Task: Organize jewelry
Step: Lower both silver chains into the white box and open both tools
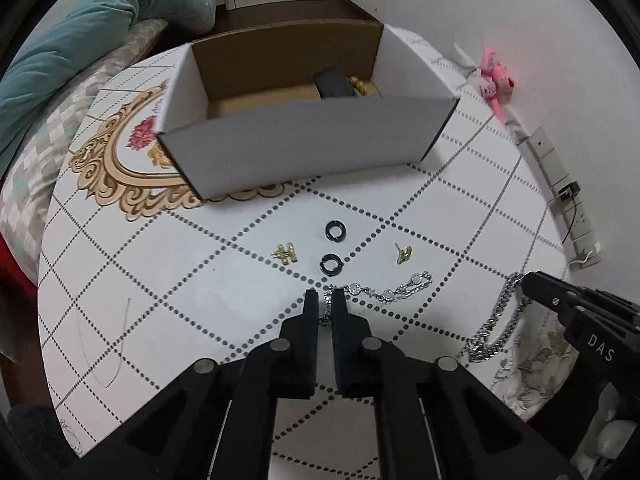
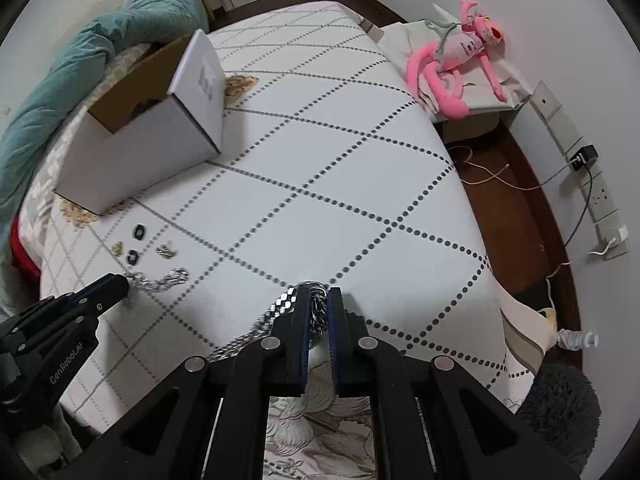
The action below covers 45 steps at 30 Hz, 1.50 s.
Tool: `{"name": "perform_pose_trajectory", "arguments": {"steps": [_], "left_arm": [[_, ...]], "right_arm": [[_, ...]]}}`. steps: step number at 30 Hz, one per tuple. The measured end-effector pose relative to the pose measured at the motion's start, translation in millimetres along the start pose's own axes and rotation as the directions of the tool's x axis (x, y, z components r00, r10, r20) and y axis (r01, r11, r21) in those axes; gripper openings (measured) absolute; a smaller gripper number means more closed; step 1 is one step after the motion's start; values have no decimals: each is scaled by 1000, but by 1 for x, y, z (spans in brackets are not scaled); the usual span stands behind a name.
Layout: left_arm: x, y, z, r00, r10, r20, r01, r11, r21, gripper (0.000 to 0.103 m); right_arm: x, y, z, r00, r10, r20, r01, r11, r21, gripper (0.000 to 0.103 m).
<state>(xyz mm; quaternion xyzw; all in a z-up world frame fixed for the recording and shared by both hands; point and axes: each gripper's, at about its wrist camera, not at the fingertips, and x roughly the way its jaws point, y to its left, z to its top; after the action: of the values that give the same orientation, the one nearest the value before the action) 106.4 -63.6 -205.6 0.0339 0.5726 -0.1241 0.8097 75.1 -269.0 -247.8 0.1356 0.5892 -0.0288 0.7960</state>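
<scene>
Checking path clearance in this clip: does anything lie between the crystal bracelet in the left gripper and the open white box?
Yes. The two black hoop earrings and the gold earrings lie on the tablecloth between the left gripper, shut on the crystal bracelet, and the white box. They are flat; the box's near wall must also be cleared.

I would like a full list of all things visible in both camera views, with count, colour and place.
box: 1, white, open, far side of table
table: 1, white with dotted lines
hoop earrings: 2, black, centre
gold earrings: 2, either side of hoops
crystal bracelet: 1, silver, in left claw
thick chain: 1, silver, in right claw
plush toy: 1, pink, by wall
quilt: 1, teal, beyond table
left claw: shut on bracelet
right claw: shut on chain
</scene>
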Motion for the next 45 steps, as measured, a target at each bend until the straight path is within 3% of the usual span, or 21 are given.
{"name": "perform_pose_trajectory", "arguments": {"steps": [6,14,21,25,32,41,45], "left_arm": [[-32,27,-1,998,-43,50,45,998,-32,4],[-68,30,19,988,-83,128,90,995,-47,4],[-112,40,61,967,-142,211,157,986,-55,4],[-121,47,101,959,-155,237,169,985,-42,4],[-84,73,149,963,-211,166,231,967,-108,4],[-41,96,158,965,-253,70,262,943,-207,4],[-35,103,161,974,-226,27,225,940,-255,6]], "right_arm": [[-20,10,1,998,58,27,-57,998,-20,8],[-55,27,24,986,145,77,-140,988,-60,8],[-102,60,62,956,259,141,-242,962,-122,8],[-118,85,95,934,318,159,-292,942,-167,8],[-96,129,160,930,345,125,-315,926,-209,8],[-36,164,213,954,299,1,-290,927,-239,8],[-10,175,218,953,290,-83,-301,920,-251,8]]}}
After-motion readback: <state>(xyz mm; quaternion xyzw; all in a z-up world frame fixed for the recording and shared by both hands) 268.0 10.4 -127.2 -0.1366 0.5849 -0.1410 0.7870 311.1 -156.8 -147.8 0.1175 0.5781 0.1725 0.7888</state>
